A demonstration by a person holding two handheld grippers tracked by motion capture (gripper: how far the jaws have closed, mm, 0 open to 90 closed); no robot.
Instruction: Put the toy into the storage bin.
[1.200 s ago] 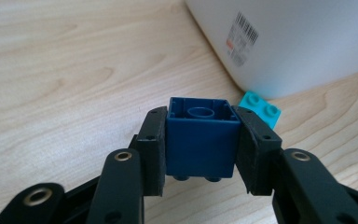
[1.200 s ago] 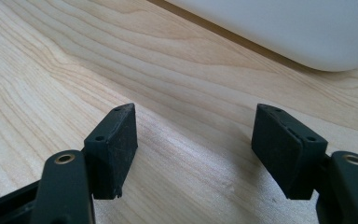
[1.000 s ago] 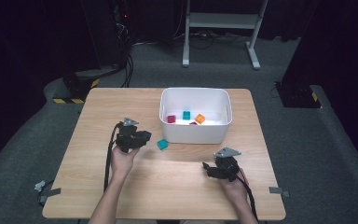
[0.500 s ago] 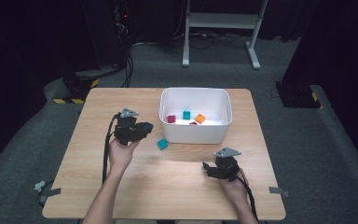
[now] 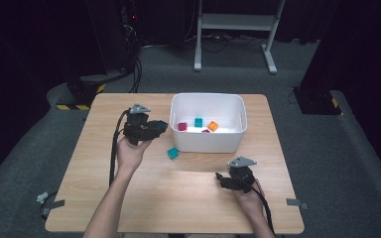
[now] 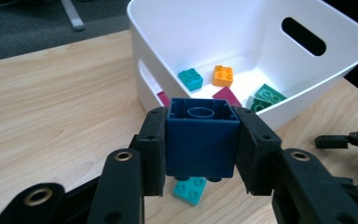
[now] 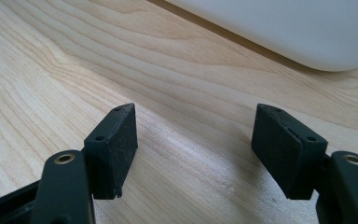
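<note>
My left gripper (image 5: 155, 129) hangs above the table just left of the white bin (image 5: 230, 144), shut on a dark blue brick (image 5: 160, 126). In the left gripper view the blue brick (image 6: 201, 144) sits squarely between both pads, its hollow underside turned up, and the left gripper (image 6: 200, 128) points toward the bin (image 6: 142, 35). A teal brick (image 5: 172, 153) lies on the table below the held one, in front of the bin. My right gripper (image 5: 222, 178) rests low near the table's front right, its jaws (image 7: 193, 154) open with only bare wood between them.
Inside the bin lie a teal brick (image 6: 190, 79), an orange brick (image 6: 223, 75), a magenta brick (image 6: 227, 96) and a green brick (image 6: 266, 96). The bin's wall (image 7: 284, 28) stands close ahead of the right gripper. Cables trail from both grippers toward the front edge.
My left gripper has risen from the table with the blue brick in it and drifted slightly toward the bin. The teal brick and the right gripper have stayed put.
</note>
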